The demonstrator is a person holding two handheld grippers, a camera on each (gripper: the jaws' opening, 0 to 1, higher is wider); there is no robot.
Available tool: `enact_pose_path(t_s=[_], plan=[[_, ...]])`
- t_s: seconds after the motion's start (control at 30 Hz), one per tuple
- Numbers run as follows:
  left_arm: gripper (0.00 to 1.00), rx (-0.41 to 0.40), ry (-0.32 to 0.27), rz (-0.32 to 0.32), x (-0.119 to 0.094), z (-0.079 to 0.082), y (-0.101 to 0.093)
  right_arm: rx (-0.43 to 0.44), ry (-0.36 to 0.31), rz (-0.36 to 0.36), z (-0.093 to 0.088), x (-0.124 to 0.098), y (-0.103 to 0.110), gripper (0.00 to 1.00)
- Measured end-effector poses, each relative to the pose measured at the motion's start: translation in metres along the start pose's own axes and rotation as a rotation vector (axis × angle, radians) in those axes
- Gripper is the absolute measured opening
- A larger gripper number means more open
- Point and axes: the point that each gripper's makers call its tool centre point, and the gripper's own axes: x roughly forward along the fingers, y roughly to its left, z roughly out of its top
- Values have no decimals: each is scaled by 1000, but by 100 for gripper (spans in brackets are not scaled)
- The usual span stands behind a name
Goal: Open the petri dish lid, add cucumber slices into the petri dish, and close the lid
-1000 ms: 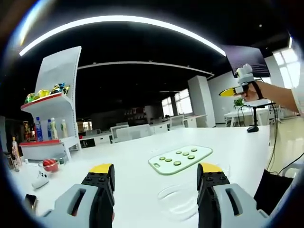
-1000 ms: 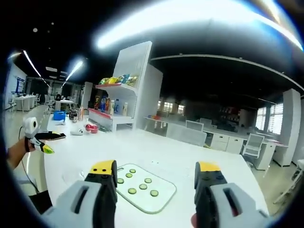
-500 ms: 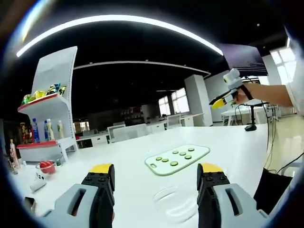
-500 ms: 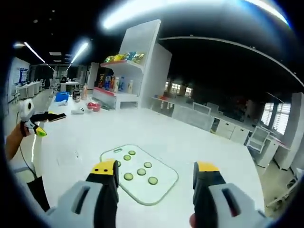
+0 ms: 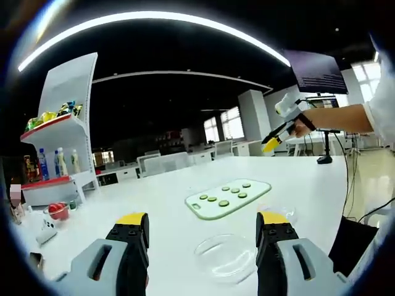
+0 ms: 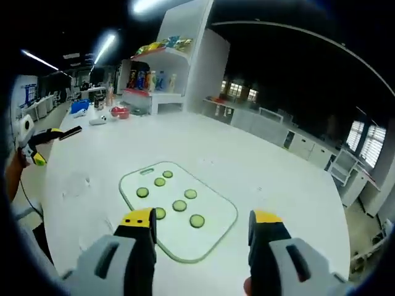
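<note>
both tools open, empty: left tool [image 5: 202, 231] above petri dish [image 5: 226, 258]; right tool [image 6: 201, 227] over cucumber slices [image 6: 178, 205] on cutting board [image 6: 213, 229].

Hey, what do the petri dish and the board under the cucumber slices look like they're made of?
Petri dish: clear plastic or glass, glossy; the white table shows straight through it and only its rim catches light. Which of the two cannot be told.

Cutting board: probably plastic, pale green, smooth and matte, with rounded corners and a handle slot. The cucumber slices lie flat on it.
</note>
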Motion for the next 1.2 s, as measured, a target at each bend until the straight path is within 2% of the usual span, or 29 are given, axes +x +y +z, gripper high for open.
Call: enact_pose_path(t_s=[0.43, 0.6, 0.77, 0.93, 1.2], plan=[[70, 2, 3, -30, 3, 3, -15, -21, 55, 18, -7, 23, 2, 59], [70, 0, -2, -33, 3, 4, -17, -19, 88, 41, -17, 34, 11, 59], [70, -2, -7, -36, 3, 6, -18, 10, 124, 38, -33, 49, -1, 59], [70, -6, -8, -33, 3, 5, -15, 20, 143, 45, -42, 64, -6, 59], [70, -18, -9, -26, 5, 2, -12, 43, 182, 60, -58, 91, -8, 55]])
